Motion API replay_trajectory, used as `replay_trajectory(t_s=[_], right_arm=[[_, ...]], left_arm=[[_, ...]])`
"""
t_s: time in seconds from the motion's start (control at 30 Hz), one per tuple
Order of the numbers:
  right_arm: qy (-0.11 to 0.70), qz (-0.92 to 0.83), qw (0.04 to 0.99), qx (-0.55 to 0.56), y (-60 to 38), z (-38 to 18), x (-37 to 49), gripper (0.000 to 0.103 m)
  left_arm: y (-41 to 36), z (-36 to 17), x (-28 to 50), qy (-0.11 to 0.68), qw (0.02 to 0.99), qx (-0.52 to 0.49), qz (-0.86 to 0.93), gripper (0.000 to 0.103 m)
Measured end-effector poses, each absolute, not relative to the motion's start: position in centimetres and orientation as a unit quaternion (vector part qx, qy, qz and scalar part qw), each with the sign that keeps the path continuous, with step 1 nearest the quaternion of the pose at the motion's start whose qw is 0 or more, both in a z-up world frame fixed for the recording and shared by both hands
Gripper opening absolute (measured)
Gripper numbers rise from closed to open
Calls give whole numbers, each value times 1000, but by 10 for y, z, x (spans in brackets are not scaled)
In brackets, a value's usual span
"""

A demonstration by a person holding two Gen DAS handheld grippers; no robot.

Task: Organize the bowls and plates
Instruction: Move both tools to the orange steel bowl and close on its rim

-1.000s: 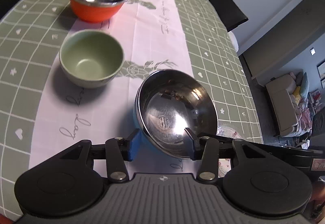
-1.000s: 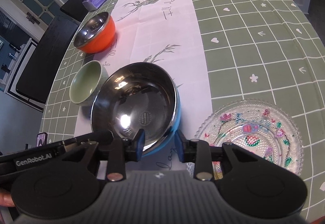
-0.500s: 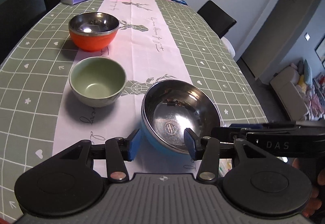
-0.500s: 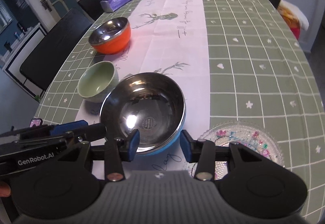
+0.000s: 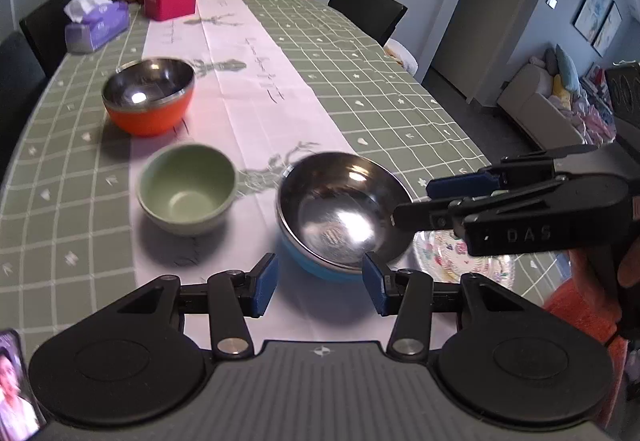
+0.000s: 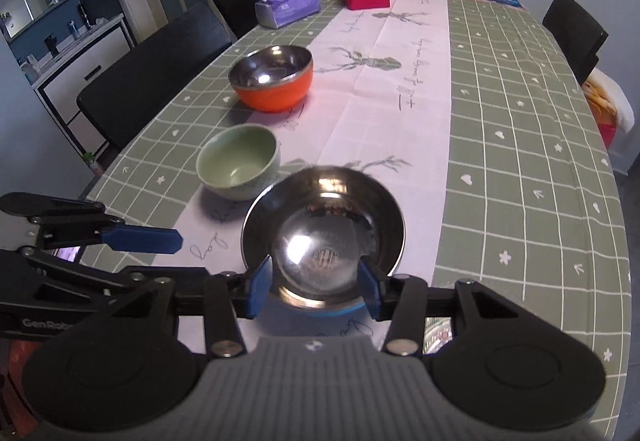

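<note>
Most of the glass plate [image 5: 466, 261] is hidden behind the right gripper [image 5: 412, 203] in the left view, and only a sliver shows in the right view; it lies just right of the blue bowl [image 6: 322, 241]. The left gripper [image 5: 318, 283], which held the blue bowl's rim a second ago, now hangs released, just short of it. The right gripper's fingers flank the bowl's near rim; whether they grip it I cannot tell. Three bowls stand left to right: orange bowl [image 5: 149, 101] farthest, green bowl [image 5: 187, 188] beside the blue bowl. One plate.
</note>
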State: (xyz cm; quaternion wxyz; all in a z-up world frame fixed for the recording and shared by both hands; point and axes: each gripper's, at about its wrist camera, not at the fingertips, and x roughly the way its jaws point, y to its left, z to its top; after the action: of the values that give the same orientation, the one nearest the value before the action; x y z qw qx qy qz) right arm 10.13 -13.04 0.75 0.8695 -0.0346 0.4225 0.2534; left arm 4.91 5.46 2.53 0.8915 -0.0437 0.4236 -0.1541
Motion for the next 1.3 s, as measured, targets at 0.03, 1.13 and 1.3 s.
replay_trajectory(t_s=[0.03,1.13,1.3], right_arm=[[419,252,872,-32,-129,10,104,50],[507,203,836,49,14,-3,298,42],[510,188,835,82,21,-13,321,34]], left_arm=[[60,29,52,419,894,-36,-155,55],[220,27,230,423,901,-96,-27,55],[230,6,255,428,894,-132,-13,55]])
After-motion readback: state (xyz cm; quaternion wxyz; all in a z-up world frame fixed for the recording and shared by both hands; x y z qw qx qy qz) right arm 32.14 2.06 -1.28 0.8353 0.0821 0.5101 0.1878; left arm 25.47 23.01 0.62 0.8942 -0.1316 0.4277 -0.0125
